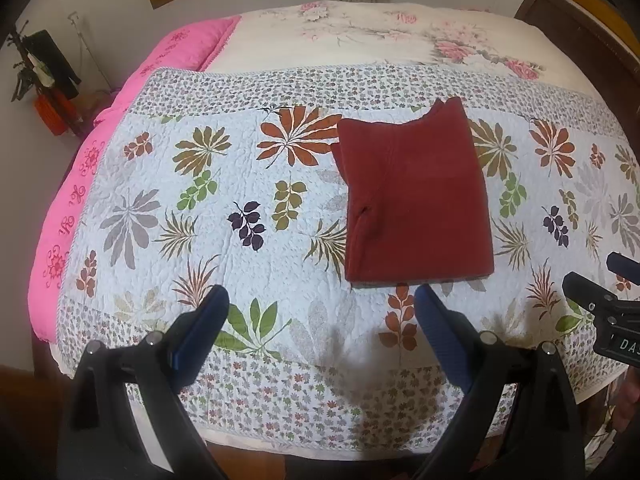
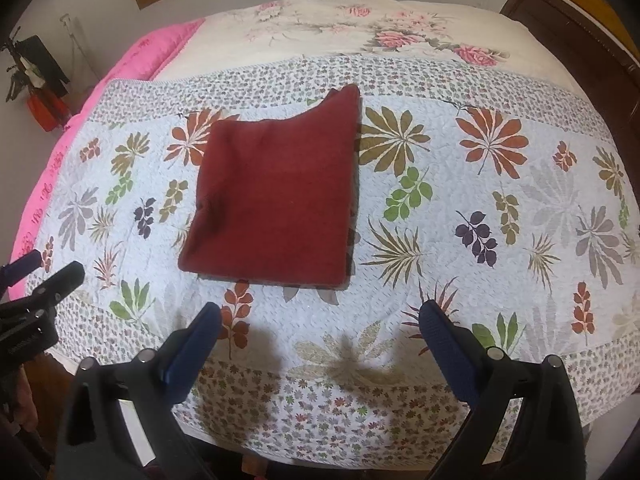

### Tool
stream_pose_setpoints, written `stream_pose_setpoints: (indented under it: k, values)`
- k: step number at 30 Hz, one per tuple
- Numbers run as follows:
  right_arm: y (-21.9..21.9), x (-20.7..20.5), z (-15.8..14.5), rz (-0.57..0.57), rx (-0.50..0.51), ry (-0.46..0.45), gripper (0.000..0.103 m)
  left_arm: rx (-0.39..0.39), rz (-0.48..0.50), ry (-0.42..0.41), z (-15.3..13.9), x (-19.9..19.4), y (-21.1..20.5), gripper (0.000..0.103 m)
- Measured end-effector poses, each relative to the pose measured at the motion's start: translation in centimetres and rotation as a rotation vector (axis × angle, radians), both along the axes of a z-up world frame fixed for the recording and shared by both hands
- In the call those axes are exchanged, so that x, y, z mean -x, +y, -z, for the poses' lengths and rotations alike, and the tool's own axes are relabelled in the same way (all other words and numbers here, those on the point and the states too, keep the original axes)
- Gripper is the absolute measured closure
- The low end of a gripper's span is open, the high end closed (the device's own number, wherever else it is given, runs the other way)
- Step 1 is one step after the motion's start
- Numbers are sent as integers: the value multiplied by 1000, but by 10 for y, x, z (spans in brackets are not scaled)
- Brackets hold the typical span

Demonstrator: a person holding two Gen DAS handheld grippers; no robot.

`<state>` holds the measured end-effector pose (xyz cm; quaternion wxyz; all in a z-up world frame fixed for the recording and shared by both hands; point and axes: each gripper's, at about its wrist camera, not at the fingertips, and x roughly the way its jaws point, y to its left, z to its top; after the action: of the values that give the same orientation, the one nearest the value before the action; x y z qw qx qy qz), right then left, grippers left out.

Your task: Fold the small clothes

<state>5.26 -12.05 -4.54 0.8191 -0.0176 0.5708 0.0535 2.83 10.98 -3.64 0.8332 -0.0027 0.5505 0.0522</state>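
Observation:
A dark red garment (image 1: 416, 196) lies folded into a neat rectangle on the leaf-patterned quilt (image 1: 224, 208); the right wrist view shows the same garment (image 2: 276, 196) left of centre. My left gripper (image 1: 322, 300) hovers open above the quilt's near edge, just short of the garment's front edge, holding nothing. My right gripper (image 2: 320, 316) is also open and empty, a little in front of the garment's near right corner. Each gripper shows at the edge of the other's view: right gripper (image 1: 596, 280), left gripper (image 2: 48, 276).
The quilt (image 2: 500, 216) covers a bed with a pink blanket (image 1: 80, 184) along its left side and a rose-print sheet (image 1: 360, 40) behind. A dark wooden headboard (image 2: 580, 36) stands at the far right. A red stand with dark items (image 1: 48, 80) sits by the left wall.

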Motion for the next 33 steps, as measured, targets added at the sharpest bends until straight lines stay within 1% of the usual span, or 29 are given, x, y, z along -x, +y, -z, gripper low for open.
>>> stream_pose_setpoints:
  k: [11,27,33]
  values:
    - [3,0,-3,-6,31,-30,4,-5,3,-1,0,2,2,10]
    - [1,-4,3,10,10,-3,4,-16,-4,7,3,0,1,10]
    - [0,-4,7,22,-4,23,4,-18,-6,6,2,1,2,10]
